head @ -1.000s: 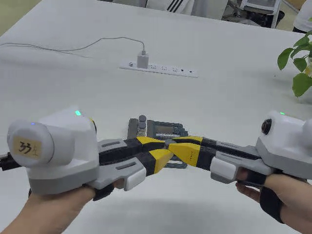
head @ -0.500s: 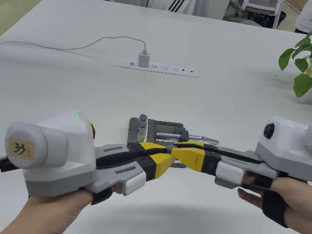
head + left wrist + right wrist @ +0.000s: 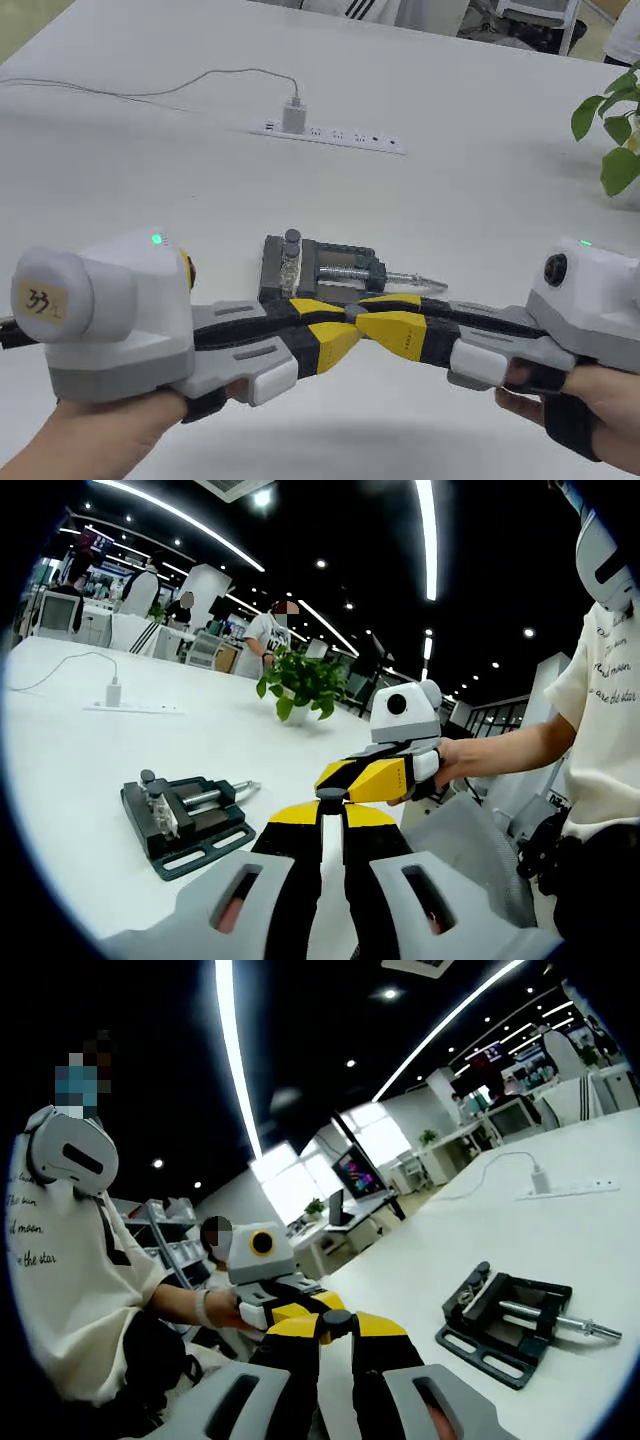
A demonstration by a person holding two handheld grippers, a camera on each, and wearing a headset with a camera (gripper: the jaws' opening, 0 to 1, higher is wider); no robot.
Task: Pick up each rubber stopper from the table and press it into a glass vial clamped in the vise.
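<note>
Jaws of left gripper and right gripper closed, tips touching; contents unclear.

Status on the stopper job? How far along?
Done: one vial in the vise looks capped with a grey stopper. In hand: left gripper and right gripper meet tip to tip, both shut; any stopper between them is hidden. Remaining: cannot tell.
</note>
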